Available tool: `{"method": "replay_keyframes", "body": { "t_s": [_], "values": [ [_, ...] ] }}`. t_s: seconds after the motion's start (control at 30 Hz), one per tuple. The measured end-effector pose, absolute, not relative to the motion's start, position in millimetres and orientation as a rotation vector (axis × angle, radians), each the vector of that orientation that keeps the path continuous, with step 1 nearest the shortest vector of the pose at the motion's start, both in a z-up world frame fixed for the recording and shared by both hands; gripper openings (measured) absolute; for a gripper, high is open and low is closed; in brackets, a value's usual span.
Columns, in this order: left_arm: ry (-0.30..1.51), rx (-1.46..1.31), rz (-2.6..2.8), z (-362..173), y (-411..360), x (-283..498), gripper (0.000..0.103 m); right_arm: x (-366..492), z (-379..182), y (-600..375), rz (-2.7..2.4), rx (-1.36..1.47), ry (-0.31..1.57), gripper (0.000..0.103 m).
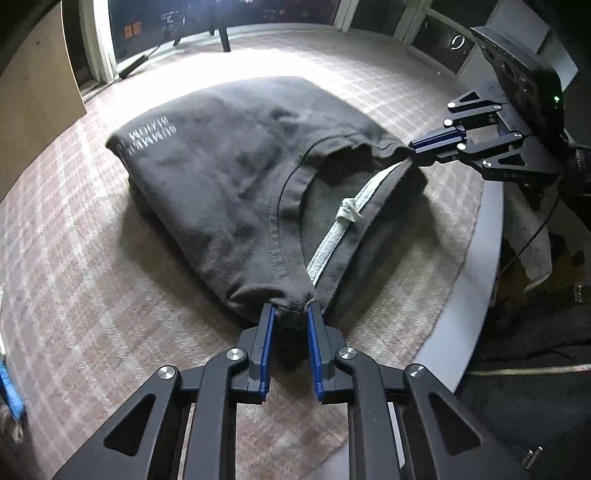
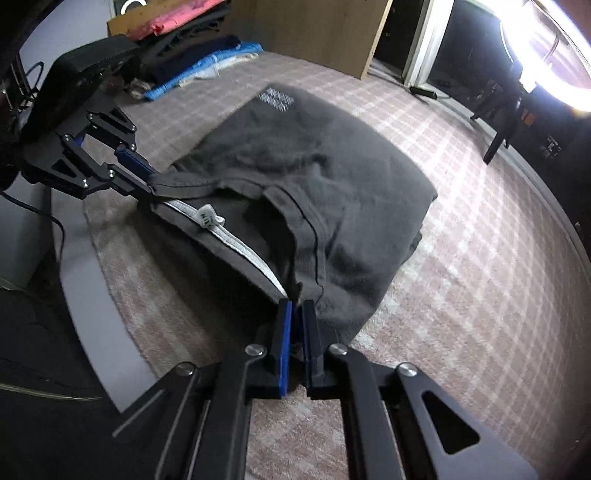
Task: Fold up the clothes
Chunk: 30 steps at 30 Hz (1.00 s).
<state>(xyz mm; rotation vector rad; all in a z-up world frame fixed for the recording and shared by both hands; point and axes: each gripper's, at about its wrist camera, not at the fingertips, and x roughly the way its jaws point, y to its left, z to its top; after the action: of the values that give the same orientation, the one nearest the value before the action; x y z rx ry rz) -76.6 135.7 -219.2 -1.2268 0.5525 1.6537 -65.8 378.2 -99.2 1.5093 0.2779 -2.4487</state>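
Note:
A dark grey shirt (image 1: 221, 177) (image 2: 332, 177) lies folded on the checked pink cloth (image 1: 92, 258), with white lettering (image 1: 151, 134) at its far end. Its neck opening faces me and shows a white inner collar band with a tag (image 1: 347, 214) (image 2: 210, 218). My left gripper (image 1: 290, 310) (image 2: 151, 184) is shut on a bunch of fabric at one end of the collar. At the other end of the collar my right gripper (image 2: 297, 304) (image 1: 412, 149) is shut on the fabric. The collar edge hangs stretched between the two.
The table's rounded grey edge (image 1: 476, 277) (image 2: 85, 280) runs close to the collar side. A pile of blue, dark and pink clothes (image 2: 192, 62) sits at the far left. A wooden board (image 2: 314, 33) and a dark window frame stand behind. Cables hang off the table edge.

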Motion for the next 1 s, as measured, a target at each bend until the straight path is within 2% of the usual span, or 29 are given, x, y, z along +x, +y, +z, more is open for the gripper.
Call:
{"method": "replay_keyframes", "body": {
  "t_s": [0.13,0.3,0.37,0.4,0.5,0.57,0.7,0.83,0.93,1.0],
  "values": [
    [0.527,-1.218,1.641,-209.2,130.0,-68.2,0.016,-62.3,-91.5,374.5,-2.445,1.498,0.303,0.006],
    [0.563,-1.365,1.570,-234.9,129.4,-68.7,0.016,-62.6,-122.7,363.1,-2.351,1.628,0.408,0.007],
    [0.540,-1.355,1.586,-223.2,125.4,-71.8,0.016,-57.8,-117.5,365.7,-2.334,1.648,0.402,0.009],
    [0.525,-1.341,1.599,-215.7,123.3,-73.6,0.016,-55.3,-110.4,368.9,-2.340,1.637,0.373,0.010],
    [0.456,-1.288,1.637,-197.1,126.7,-83.6,0.018,-57.2,-79.2,389.9,-2.376,1.554,0.116,0.010],
    [0.438,-1.285,1.635,-203.6,137.9,-91.3,0.018,-70.3,-69.3,404.7,-2.450,1.506,-0.025,0.009],
    [0.468,-1.319,1.585,-242.0,152.6,-93.3,0.018,-93.8,-95.9,410.9,-2.489,1.502,-0.136,0.009],
    [0.449,-1.375,1.566,-228.9,148.8,-101.1,0.018,-89.9,-143.1,401.6,-2.331,1.717,-0.045,0.010],
    [0.392,-1.298,1.641,-198.5,153.4,-119.9,0.018,-90.9,-112.2,425.5,-2.388,1.584,-0.227,0.009],
    [0.367,-1.249,1.699,-182.4,163.1,-136.6,0.022,-105.4,-93.9,449.7,-2.468,1.496,-0.357,0.009]
  ]
}}
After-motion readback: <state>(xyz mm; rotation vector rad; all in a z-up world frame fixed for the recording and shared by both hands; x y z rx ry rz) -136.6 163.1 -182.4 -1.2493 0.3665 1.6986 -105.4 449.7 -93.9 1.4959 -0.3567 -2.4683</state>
